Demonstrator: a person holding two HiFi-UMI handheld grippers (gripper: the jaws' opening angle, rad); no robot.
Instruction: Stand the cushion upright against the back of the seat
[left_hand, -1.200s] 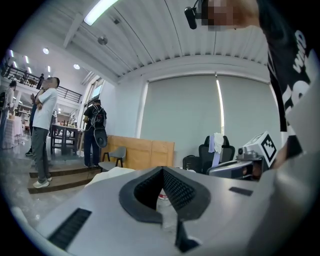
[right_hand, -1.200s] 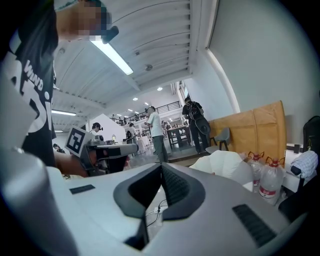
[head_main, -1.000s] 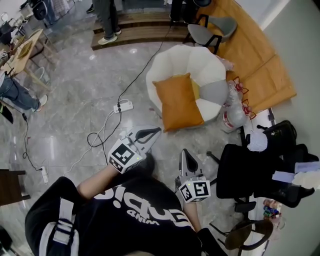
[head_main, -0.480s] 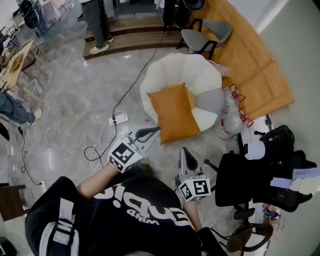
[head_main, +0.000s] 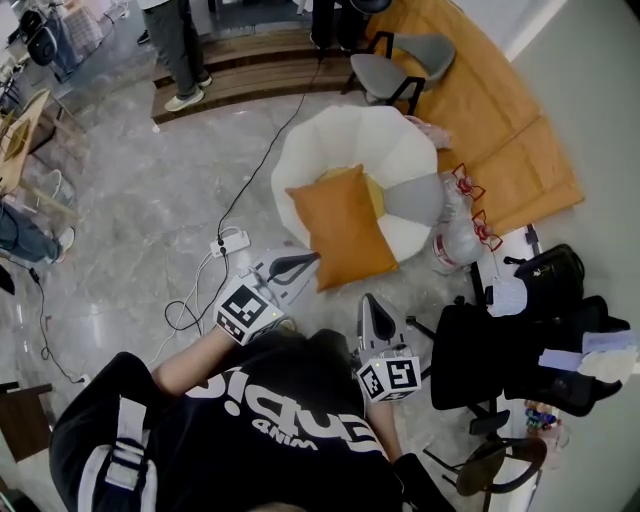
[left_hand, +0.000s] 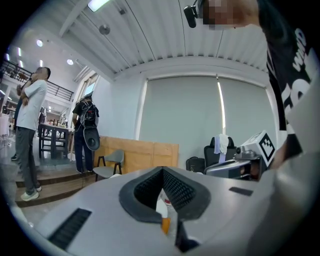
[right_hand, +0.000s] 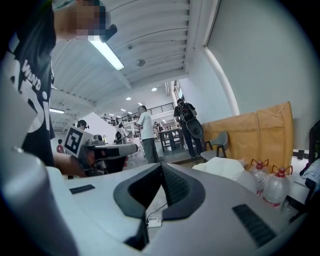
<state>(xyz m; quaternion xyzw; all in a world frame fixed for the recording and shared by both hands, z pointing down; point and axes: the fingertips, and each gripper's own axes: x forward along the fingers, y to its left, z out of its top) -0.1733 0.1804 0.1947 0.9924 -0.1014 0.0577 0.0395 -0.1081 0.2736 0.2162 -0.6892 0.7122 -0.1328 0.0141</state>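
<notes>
An orange cushion (head_main: 345, 225) lies flat on a white, petal-shaped round seat (head_main: 340, 140), its near end hanging over the front rim. My left gripper (head_main: 312, 257) is shut and holds nothing; its tip is just short of the cushion's near left corner. My right gripper (head_main: 368, 302) is also shut and holds nothing, a little short of the cushion and below its near end. In the left gripper view the jaws (left_hand: 162, 169) meet, with a sliver of orange behind them. In the right gripper view the jaws (right_hand: 161, 167) meet too, and the white seat (right_hand: 225, 167) shows beyond.
A white power strip (head_main: 230, 243) with cables lies on the marble floor to the left. Water bottles (head_main: 452, 232) stand right of the seat. A black office chair (head_main: 500, 350) is near right. A grey chair (head_main: 400, 65) and a standing person (head_main: 175, 45) are farther off.
The seat and cushion have come nearer in the head view as I moved toward them. Both grippers stay shut, now close to the cushion's near end.
</notes>
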